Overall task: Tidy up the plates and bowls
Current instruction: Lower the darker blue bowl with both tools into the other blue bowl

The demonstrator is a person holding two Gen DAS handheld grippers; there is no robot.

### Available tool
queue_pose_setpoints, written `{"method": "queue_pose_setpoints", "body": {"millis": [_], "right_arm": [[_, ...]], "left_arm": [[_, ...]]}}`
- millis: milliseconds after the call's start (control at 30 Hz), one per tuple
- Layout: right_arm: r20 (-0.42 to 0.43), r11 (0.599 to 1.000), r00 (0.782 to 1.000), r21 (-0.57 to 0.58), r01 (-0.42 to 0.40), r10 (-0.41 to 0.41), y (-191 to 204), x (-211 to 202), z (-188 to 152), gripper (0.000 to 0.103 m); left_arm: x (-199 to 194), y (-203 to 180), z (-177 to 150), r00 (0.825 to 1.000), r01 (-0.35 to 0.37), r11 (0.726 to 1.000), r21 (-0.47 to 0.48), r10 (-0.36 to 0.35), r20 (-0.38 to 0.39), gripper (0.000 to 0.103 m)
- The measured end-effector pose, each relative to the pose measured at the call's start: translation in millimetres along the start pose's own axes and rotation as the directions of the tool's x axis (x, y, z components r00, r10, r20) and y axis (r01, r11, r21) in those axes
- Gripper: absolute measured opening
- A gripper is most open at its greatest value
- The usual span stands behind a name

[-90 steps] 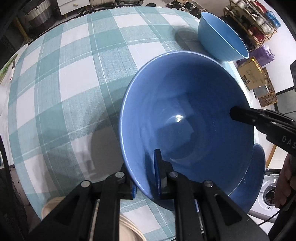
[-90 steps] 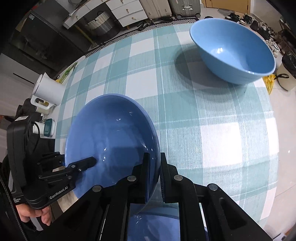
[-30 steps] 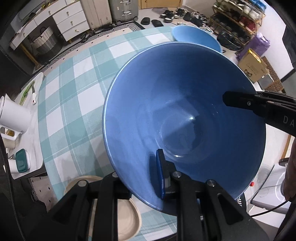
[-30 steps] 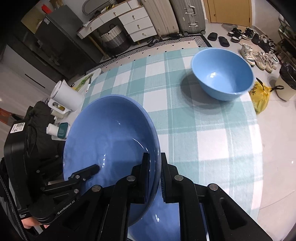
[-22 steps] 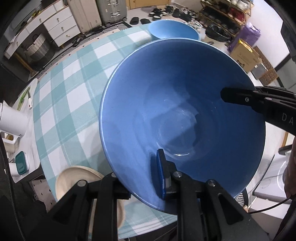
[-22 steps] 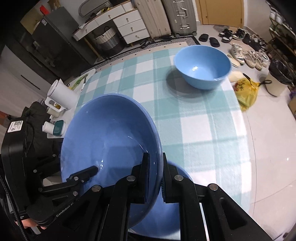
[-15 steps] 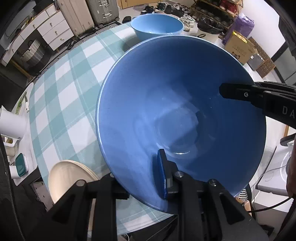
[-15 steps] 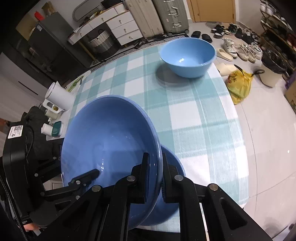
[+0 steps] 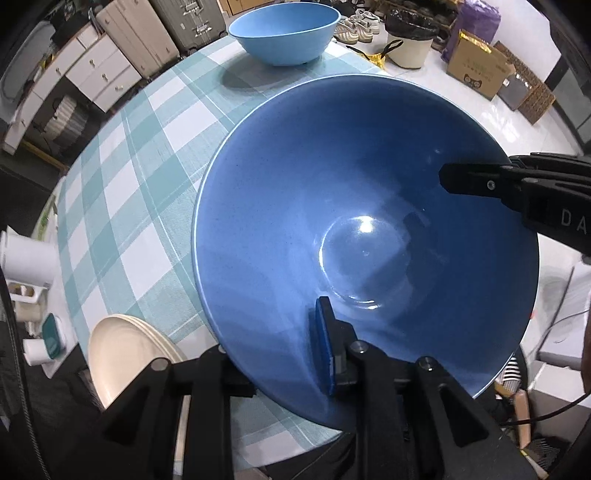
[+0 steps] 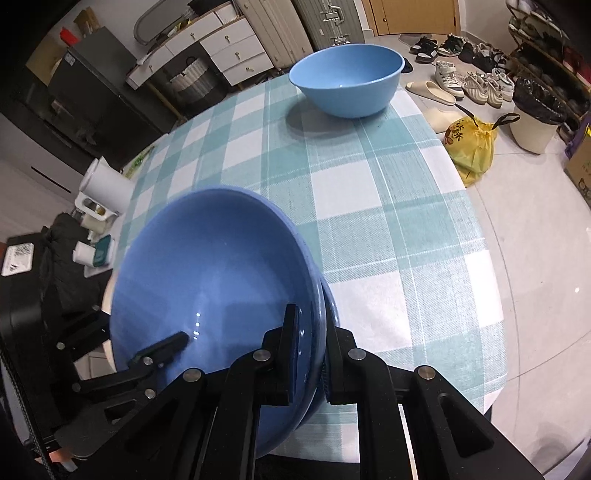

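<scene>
Both grippers hold one large dark blue bowl (image 9: pixel 332 206) above the checked table, one on each side of its rim. My left gripper (image 9: pixel 280 358) is shut on the near rim; the right gripper's finger shows on the far rim. In the right wrist view my right gripper (image 10: pixel 308 354) is shut on the same bowl (image 10: pixel 207 280), with a second blue bowl's edge (image 10: pixel 330 302) just beneath it. A light blue bowl (image 9: pixel 284 29) stands at the table's far end, also in the right wrist view (image 10: pixel 345 81). Cream plates (image 9: pixel 125 354) are stacked at the near left.
The round table has a teal and white checked cloth (image 10: pixel 388 206). A white kettle (image 10: pixel 105 184) and small containers stand on a side surface to the left. Drawers, suitcases, shoes, a yellow bag (image 10: pixel 471 144) and a bin lie on the floor beyond.
Both grippers have lifted the dark blue bowl higher and pulled it back from the table; the light blue bowl and the plate stack have come further into view.
</scene>
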State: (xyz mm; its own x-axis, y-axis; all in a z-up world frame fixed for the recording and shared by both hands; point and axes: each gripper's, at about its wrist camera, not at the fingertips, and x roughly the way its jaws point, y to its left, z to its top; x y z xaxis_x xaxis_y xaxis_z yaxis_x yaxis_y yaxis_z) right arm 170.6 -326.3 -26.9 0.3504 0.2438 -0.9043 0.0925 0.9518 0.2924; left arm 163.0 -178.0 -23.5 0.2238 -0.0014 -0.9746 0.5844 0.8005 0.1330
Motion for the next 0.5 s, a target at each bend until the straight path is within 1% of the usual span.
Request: {"method": "queue_pose_setpoints", "body": {"millis": [100,167,233,433,500], "right_arm": [[0.014,0.999,1.0,-0.033,0.026,-0.026,2.4,1.8,-3.2,0.01],[0.022,0.997,0.999,-0.06,0.049,-0.048,6.1,2.1,-5.5,0.01],[0.026,0.995,0.998,-0.08,0.067,-0.065,9.1,2.7,-6.9,0.01],[0.031,0.983,0.993,-0.142,0.116,-0.113,19.2,5.7,-13.3,0.011],[0.032,0.979,0.992,-0.157,0.129,-0.126,21.4,7.0,-15.8,0.012]], "left_arm": [[1.1,-2.3,-1.2,1.0,-0.022,1.0,0.01,0.022,0.011,0.023],[-0.2,-5.0,-2.9,0.998,-0.056,0.998,0.024,0.056,0.029,0.023],[0.3,-5.5,-3.8,0.997,-0.076,0.997,0.033,0.075,0.036,0.024],[1.2,-5.8,-10.2,0.992,-0.116,0.992,0.046,0.113,0.058,0.024],[3.2,-6.2,-11.9,0.99,-0.13,0.99,0.055,0.126,0.06,0.025]]}}
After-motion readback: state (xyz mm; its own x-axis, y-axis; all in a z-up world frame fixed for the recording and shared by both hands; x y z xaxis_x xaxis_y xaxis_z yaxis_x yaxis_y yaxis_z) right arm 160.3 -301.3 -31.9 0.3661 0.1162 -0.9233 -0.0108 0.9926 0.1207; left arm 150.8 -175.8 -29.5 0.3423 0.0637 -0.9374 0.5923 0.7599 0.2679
